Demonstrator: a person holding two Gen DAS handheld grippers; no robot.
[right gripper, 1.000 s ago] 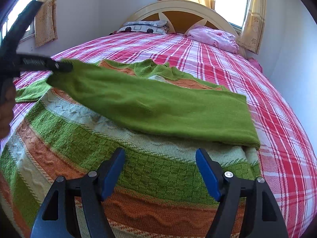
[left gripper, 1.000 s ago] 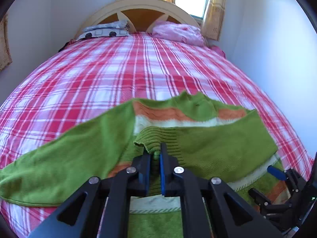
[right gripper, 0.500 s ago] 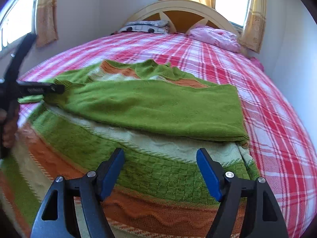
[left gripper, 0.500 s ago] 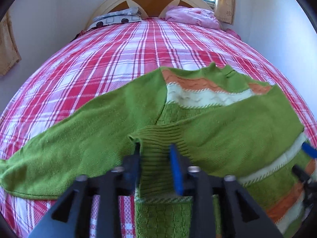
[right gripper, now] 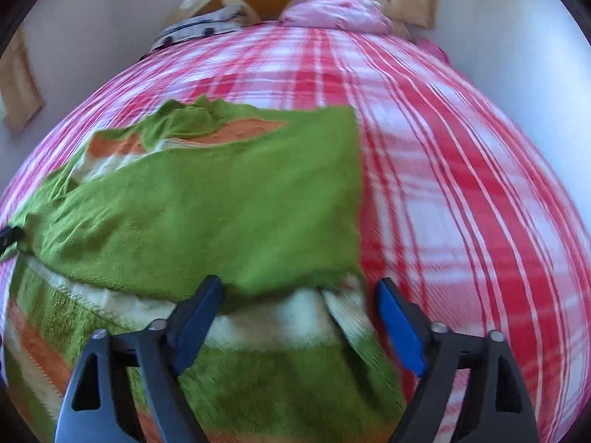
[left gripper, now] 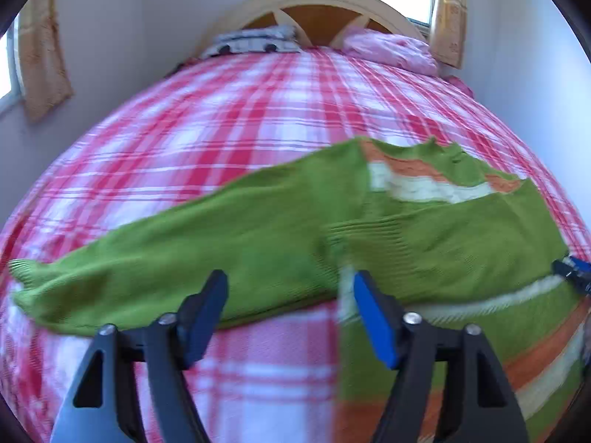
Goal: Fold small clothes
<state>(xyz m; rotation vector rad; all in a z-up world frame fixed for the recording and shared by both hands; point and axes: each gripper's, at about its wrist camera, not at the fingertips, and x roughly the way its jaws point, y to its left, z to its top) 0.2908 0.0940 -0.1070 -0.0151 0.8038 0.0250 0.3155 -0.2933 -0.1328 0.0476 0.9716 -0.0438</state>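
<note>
A green knit sweater (left gripper: 443,236) with orange and cream stripes lies flat on the red plaid bed. One sleeve (right gripper: 221,206) is folded across its body; the other sleeve (left gripper: 177,258) stretches out to the left on the sheet. My left gripper (left gripper: 288,313) is open and empty, just in front of the outstretched sleeve, near the sweater's left edge. My right gripper (right gripper: 299,317) is open and empty, low over the sweater's right edge by the folded sleeve's fold. Its tips also show in the left wrist view (left gripper: 572,271).
The bed (left gripper: 221,140) is covered by a red and white plaid sheet. A wooden headboard (left gripper: 314,11), a patterned pillow (left gripper: 255,42) and a pink pillow (left gripper: 388,48) are at the far end. Walls stand close on both sides, with curtained windows.
My left gripper opened and let go of the folded sleeve's cuff, then moved left toward the outstretched sleeve. My right gripper stayed open and moved right to the sweater's right edge.
</note>
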